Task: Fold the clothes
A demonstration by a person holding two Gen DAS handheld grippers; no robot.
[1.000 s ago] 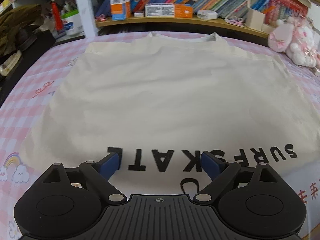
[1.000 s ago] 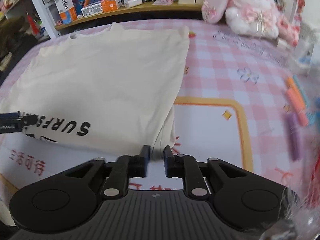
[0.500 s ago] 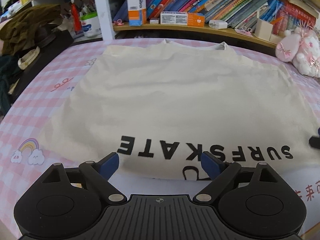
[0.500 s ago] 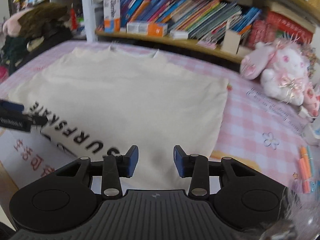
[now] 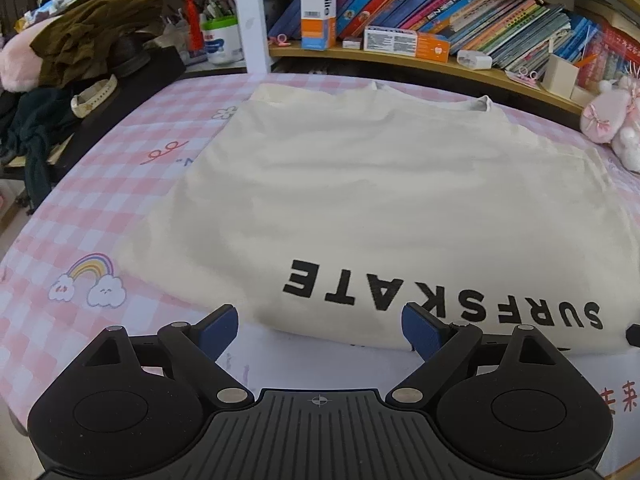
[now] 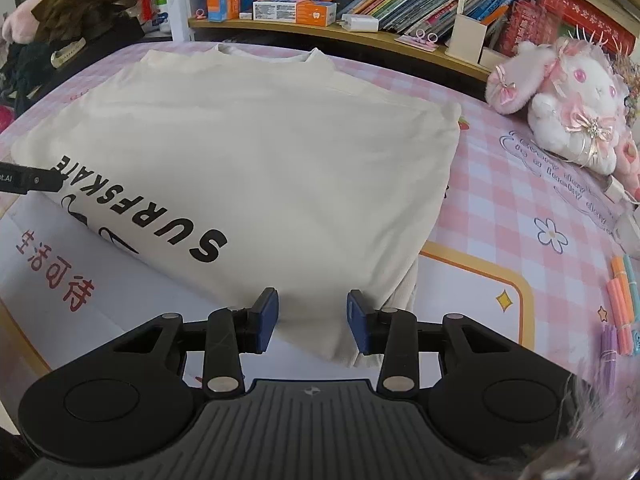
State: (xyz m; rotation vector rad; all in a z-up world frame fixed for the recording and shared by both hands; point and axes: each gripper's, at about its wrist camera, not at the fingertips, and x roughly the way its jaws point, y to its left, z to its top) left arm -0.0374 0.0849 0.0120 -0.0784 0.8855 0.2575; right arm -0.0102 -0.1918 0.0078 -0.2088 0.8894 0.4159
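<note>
**Both grippers wide apart over a cream shirt**

Left gripper (image 5: 318, 330) first: in the left wrist view we see its 2 blue pads far apart, with nothing between them. They sit just above the near edge of the cream shirt (image 5: 380, 200). The shirt lies flat on the pink checked cloth (image 5: 100, 208), neck end away from us by the bookshelf (image 5: 400, 60). The black letters (image 5: 436, 300) read upside down, and the near edge looks thick, as if a layer is tucked under. We think the shirt is partly folded. Whether more folds are wanted, we cannot tell.

Right gripper (image 6: 313, 320) next: in the right wrist view its 2 pads are also apart and hold nothing. They hover over the near right corner of the shirt (image 6: 260, 152), where a second layer peeks out below the top one.

If we fold again, we should pinch all the layers at the edge, lift both sides level, and lay them down smooth.

Only the left view shows the rainbow picture (image 5: 90, 276) and the shirt's left side. Only the right view shows the shirt's right edge, the plush bunny (image 6: 576, 108), the crayons (image 6: 622, 304), and the tip of the left gripper (image 6: 30, 180) by the letters.
</note>
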